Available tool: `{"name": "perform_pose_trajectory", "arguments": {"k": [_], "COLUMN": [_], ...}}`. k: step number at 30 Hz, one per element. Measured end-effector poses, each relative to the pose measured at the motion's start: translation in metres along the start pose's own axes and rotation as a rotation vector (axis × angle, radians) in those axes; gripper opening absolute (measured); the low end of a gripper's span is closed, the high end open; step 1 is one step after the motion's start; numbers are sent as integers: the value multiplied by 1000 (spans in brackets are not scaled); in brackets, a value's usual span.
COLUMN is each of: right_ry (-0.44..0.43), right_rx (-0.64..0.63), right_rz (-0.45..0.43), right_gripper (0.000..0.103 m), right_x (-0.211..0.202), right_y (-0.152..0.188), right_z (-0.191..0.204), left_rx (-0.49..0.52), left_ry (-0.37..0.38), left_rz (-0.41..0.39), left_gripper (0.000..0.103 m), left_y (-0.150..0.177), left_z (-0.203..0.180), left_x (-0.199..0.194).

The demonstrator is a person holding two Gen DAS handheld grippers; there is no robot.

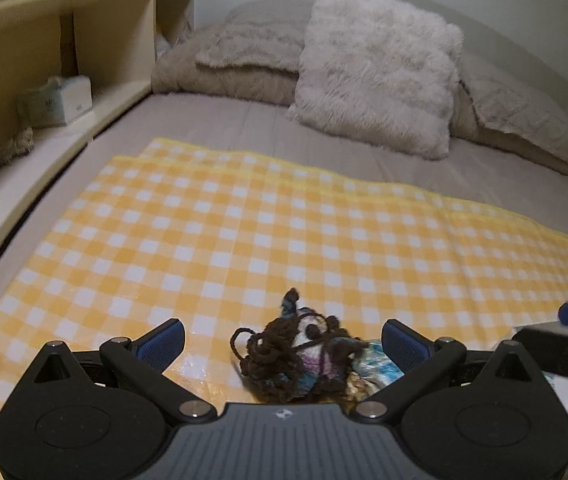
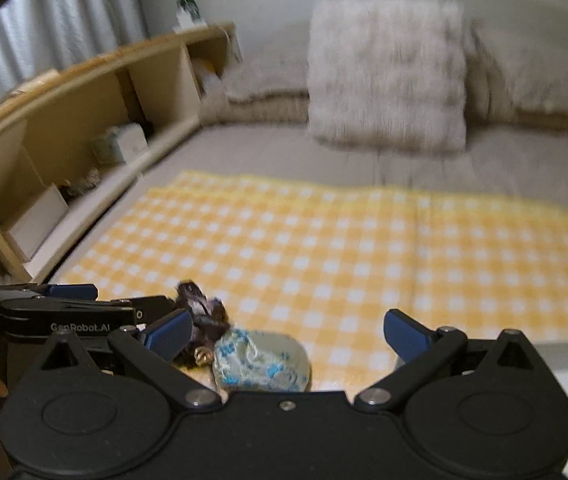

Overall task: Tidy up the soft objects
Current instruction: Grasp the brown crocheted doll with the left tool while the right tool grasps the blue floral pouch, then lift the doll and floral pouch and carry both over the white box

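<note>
A small knitted doll with dark brown yarn hair point(image 1: 300, 354) lies on the near edge of a yellow-and-white checked cloth point(image 1: 243, 232). It sits between the open fingers of my left gripper point(image 1: 284, 344), untouched. A pale pouch with blue print point(image 1: 376, 364) lies just right of the doll. In the right wrist view the pouch point(image 2: 259, 362) lies between the open fingers of my right gripper point(image 2: 288, 334), with the doll point(image 2: 203, 316) to its left. The left gripper's body shows at that view's left edge point(image 2: 75, 316).
The cloth point(image 2: 324, 256) is spread on a grey bed point(image 1: 243, 120). A fluffy white cushion point(image 1: 376, 68) and beige pillows point(image 1: 243, 48) lie at the head. A wooden shelf unit point(image 1: 43, 60) with a tissue box point(image 1: 59, 100) runs along the left side.
</note>
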State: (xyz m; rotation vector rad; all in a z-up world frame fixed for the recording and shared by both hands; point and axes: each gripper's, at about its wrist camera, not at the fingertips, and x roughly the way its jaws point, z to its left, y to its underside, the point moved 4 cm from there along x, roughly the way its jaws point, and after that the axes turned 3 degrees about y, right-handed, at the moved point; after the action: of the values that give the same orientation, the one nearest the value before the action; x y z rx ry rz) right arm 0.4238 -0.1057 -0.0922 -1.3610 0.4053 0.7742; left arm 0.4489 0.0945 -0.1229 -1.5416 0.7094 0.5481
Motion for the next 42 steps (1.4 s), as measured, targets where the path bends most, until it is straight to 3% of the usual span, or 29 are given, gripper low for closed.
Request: {"name": "perform_pose_trajectory", "arguments": {"k": [4, 8, 11, 14, 18, 21, 25, 27, 28, 29, 31, 42], "right_ry": [-48, -60, -63, -58, -55, -55, -46, -62, -69, -60, -54, -64], "right_rx": [0, -45, -67, -68, -119, -175, -236, -240, -247, -259, -281, -317], "right_rz": [86, 129, 144, 152, 156, 193, 207, 198, 188, 179, 165, 116], "right_gripper": [94, 94, 93, 79, 79, 72, 60, 49, 35, 28, 21, 13], "right_x": [32, 55, 69, 82, 95, 101, 99, 94, 91, 88, 81, 38], "right_y": [8, 15, 17, 19, 25, 34, 44, 43, 42, 41, 41, 41], "right_z": [7, 19, 24, 27, 35, 41, 43, 42, 42, 43, 45, 52], "left_rx": [-71, -125, -110, -109, -94, -67, -28, -18, -13, -6, 16, 44], "left_ry": [21, 55, 75, 84, 93, 85, 70, 64, 62, 61, 57, 13], "left_rz": [35, 81, 104, 118, 126, 134, 158, 166, 168, 171, 177, 138], "left_gripper": [101, 95, 87, 78, 63, 58, 50, 49, 48, 47, 45, 44], "left_y": [2, 6, 9, 12, 15, 16, 20, 21, 21, 22, 24, 31], "left_z": [15, 23, 20, 16, 11, 7, 3, 3, 3, 3, 1, 6], "left_x": [21, 41, 52, 60, 66, 67, 67, 65, 63, 62, 57, 9]}}
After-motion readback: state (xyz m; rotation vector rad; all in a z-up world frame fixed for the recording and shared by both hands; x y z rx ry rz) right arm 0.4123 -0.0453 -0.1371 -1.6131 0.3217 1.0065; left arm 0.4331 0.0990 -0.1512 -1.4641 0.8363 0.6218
